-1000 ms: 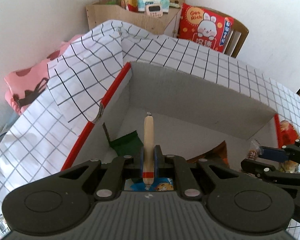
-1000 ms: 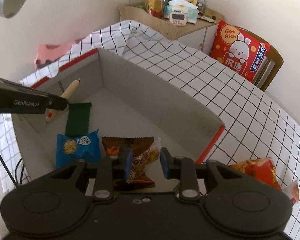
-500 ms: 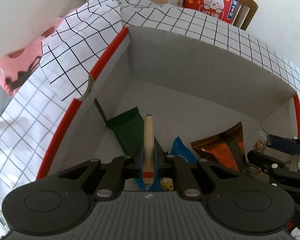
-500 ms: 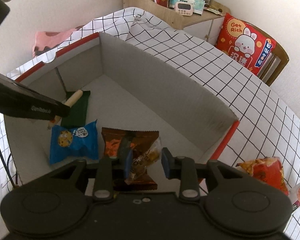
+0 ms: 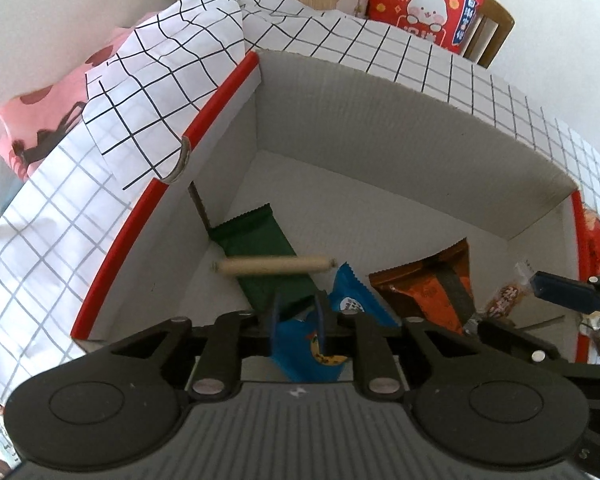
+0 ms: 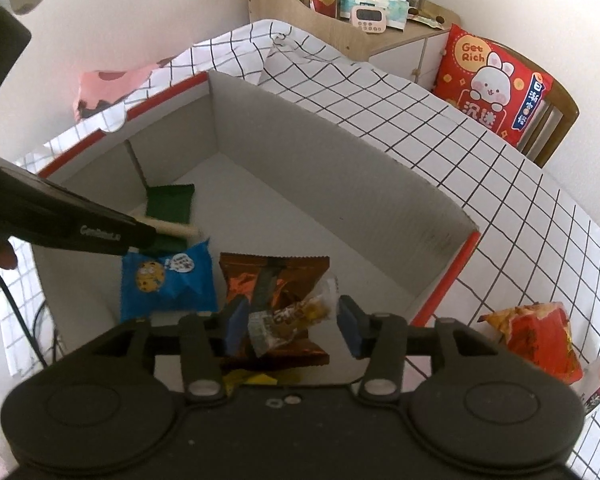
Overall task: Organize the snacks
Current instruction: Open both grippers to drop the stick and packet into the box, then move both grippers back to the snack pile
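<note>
I am dropping snacks into the cardboard box [image 6: 340,152] that sits on the checked tabletop [image 6: 480,168], and both releases are under way. To do this well I should keep both hands low over the box floor and let the jaws go wide before I lift, so nothing catches on a pad and rides out with me.

My left tool [image 5: 296,314] is opening and has nothing between its jaws; the sausage stick [image 5: 274,266] lies free across the green packet [image 5: 260,248], near the left wall. I would pull straight up so as not to nudge the blue cookie pack [image 5: 348,300] just below the fingers.

My right tool [image 6: 292,322] is opening too, with the small clear-wrapped sweet [image 6: 292,316] between the jaws; it seems to lean on the left pad while the right pad stands clear. It hangs over the brown packet [image 6: 276,276], and I would wait for it to drop there.

Hard to make out: whether the sweet has left the pad, the print on its wrapper, and the box's near corner behind the tool bodies. The red snack bag [image 6: 536,340] outside the box is partly cut off, with another small wrapper beside it.
</note>
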### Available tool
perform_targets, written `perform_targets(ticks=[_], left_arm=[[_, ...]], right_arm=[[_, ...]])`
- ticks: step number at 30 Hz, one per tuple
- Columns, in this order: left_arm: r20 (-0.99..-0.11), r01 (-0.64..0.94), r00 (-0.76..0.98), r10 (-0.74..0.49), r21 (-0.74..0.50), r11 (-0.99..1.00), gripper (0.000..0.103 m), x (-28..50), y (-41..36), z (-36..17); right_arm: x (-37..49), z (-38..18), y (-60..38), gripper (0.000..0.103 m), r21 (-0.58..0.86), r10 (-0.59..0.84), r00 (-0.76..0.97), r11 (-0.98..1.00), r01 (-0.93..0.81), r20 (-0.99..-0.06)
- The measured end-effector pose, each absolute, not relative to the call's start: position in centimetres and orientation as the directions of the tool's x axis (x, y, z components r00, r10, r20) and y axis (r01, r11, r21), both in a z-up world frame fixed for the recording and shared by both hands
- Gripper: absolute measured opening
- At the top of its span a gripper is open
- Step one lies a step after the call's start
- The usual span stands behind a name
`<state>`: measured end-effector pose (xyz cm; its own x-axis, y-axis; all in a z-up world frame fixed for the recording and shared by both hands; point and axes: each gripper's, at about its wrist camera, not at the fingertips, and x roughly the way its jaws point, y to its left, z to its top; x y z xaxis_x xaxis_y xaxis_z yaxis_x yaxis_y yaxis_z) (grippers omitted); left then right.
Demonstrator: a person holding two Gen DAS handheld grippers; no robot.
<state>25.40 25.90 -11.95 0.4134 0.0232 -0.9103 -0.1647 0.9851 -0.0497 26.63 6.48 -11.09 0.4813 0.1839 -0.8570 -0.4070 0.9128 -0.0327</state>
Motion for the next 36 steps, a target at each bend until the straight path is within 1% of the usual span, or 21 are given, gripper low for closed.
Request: perform_targets(ticks=[2,7,12,14,19,22,24,33,34,35,36], left_arm=[[-0.905,-0.165,0.426,0.014,-0.062,0.984,0.024,24.9,25.9,-11.6],[-0.89,-0.151,0.456,0.001,-0.076,0.986,0.024,23.6,25.5,-10.6],[-0.873,-0.134,0.487,-0.016,-0.093,0.987,0.025,22.3,25.0,-9.6],[-0.864,-0.127,0.502,-0.031,-0.109,0.986,0.025,21.7,24.7,-9.1],[-0.842,-0.101,0.537,-0.055,-0.129,0.986,0.025,20.2,23.4,-7.8],[-0.824,-0.078,0.561,-0.075,-0.143,0.987,0.026,19.2,22.4,-6.9],[-0.814,-0.06,0.573,-0.099,-0.162,0.985,0.028,18.7,21.6,-6.4],[-0.774,0.02,0.61,-0.172,-0.202,0.979,0.029,16.9,17.4,-4.8],[-0.769,0.029,0.613,-0.18,-0.206,0.978,0.032,16.7,16.9,-4.7],[-0.763,0.038,0.618,-0.186,-0.208,0.977,0.042,16.6,16.4,-4.5],[-0.757,0.044,0.625,-0.191,-0.21,0.977,0.05,16.4,15.9,-4.4]], right_arm=[[26.3,-10.6,6.4,0.055,-0.025,0.194,0.488,0.913,-0.407,-0.851],[25.5,-9.4,5.9,0.064,-0.001,0.224,0.504,0.914,-0.407,-0.834],[24.4,-8.3,5.0,0.07,0.029,0.247,0.518,0.919,-0.393,-0.819],[23.9,-7.9,4.6,0.07,0.041,0.257,0.522,0.92,-0.389,-0.813],[22.4,-6.4,3.5,0.078,0.07,0.285,0.549,0.923,-0.379,-0.786],[21.4,-5.4,2.6,0.08,0.09,0.303,0.562,0.923,-0.374,-0.769],[20.7,-4.8,1.9,0.082,0.1,0.312,0.573,0.923,-0.371,-0.757],[17.3,-2.8,-2.5,0.087,0.14,0.327,0.621,0.933,-0.33,-0.713],[16.9,-2.7,-3.1,0.088,0.14,0.322,0.628,0.936,-0.323,-0.709],[16.5,-2.6,-3.8,0.09,0.138,0.317,0.636,0.939,-0.315,-0.704],[16.0,-2.4,-4.4,0.091,0.138,0.313,0.643,0.941,-0.308,-0.699]])
